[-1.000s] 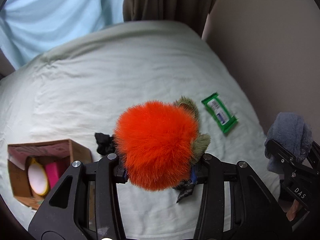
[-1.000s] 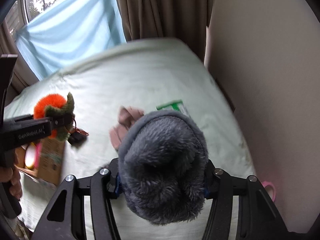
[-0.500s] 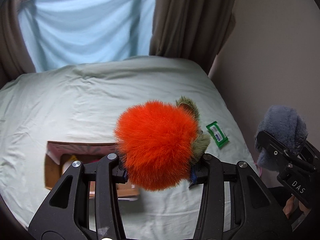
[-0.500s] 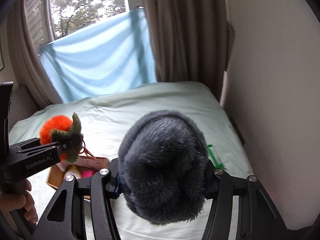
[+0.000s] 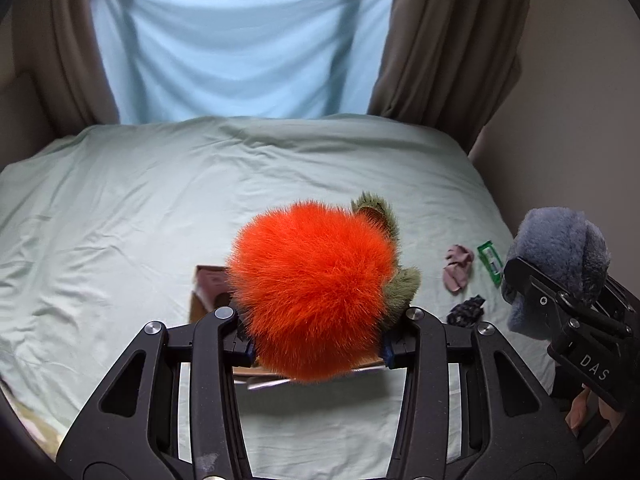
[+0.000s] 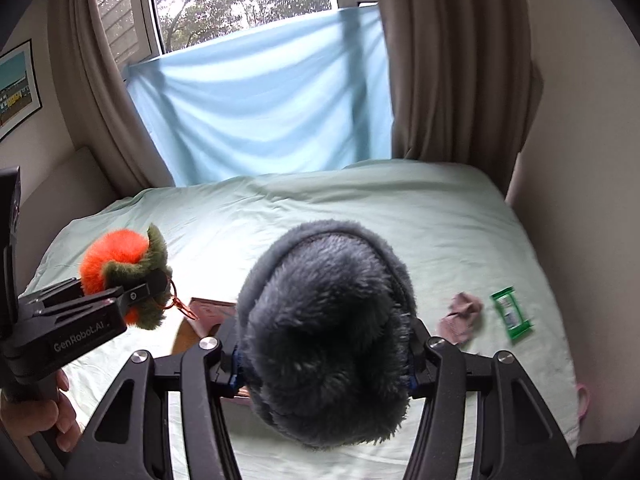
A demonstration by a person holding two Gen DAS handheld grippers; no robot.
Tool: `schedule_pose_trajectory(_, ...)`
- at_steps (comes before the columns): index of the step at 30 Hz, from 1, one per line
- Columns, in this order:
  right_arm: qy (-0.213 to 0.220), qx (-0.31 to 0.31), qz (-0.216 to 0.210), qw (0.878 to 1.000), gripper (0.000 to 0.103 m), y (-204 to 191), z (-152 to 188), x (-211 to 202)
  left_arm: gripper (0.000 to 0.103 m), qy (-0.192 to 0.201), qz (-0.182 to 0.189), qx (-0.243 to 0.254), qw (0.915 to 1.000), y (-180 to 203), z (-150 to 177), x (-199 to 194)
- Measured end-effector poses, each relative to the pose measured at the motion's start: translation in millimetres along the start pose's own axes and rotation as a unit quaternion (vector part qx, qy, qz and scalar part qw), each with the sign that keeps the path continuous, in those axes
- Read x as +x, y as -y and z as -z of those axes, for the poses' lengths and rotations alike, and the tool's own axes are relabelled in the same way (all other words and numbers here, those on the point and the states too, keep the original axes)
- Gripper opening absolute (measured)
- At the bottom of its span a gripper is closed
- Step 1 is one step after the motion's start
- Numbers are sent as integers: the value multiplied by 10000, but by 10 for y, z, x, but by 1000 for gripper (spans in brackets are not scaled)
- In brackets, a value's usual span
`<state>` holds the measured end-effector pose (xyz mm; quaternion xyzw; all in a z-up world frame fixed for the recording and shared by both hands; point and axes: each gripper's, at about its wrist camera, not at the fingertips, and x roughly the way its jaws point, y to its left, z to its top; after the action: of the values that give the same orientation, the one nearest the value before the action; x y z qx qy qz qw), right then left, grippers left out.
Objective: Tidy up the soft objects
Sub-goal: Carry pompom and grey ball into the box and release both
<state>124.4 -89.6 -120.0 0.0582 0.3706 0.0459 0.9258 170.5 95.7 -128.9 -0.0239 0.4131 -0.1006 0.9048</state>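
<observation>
Directly above the cardboard box (image 5: 208, 292) on the bed, we are holding the orange plush (image 5: 312, 296) clamped in the left gripper (image 5: 316, 350), nearer than the right gripper (image 6: 322, 364) clutching its grey plush (image 6: 324, 328).

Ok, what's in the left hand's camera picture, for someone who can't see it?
The left gripper squeezes a fluffy orange ball toy with green leaves above a pale green bed sheet. A cardboard box peeks out behind it, and the right gripper holds a fuzzy grey-blue plush.
</observation>
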Motion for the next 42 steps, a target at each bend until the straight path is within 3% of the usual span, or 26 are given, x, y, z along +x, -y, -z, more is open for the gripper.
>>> schedule_pose_trajectory(9, -410, 152, 6, 9990, 53, -534, 116, 478, 39, -369, -127, -63, 9992, -778, 165, 294)
schedule_pose_trajectory(18, -1068, 313, 60, 9938, 53, -627, 215, 1275, 39, -891, -282, -241, 9953, -1111, 332, 975)
schedule_pose_trajectory(28, -2121, 713, 112, 9746, 53, -281, 335, 2112, 39, -1580, -339, -307, 9864, -1088, 364, 1658)
schedule_pose_trajectory(34, -2717, 877, 90, 9583, 53, -89, 452, 2536, 39, -2170, -356, -233, 9752, -981, 494, 2162)
schedule_pose_trajectory(40, -3044, 997, 96, 9473, 55, -27, 559, 2796, 39, -2545, -364, -145, 9663, -912, 644, 2520)
schedule_pose_trajectory(42, -3063, 1090, 96, 9456, 63, -13, 561, 2842, 45, -2631, -358, -33, 9641, -868, 648, 2593)
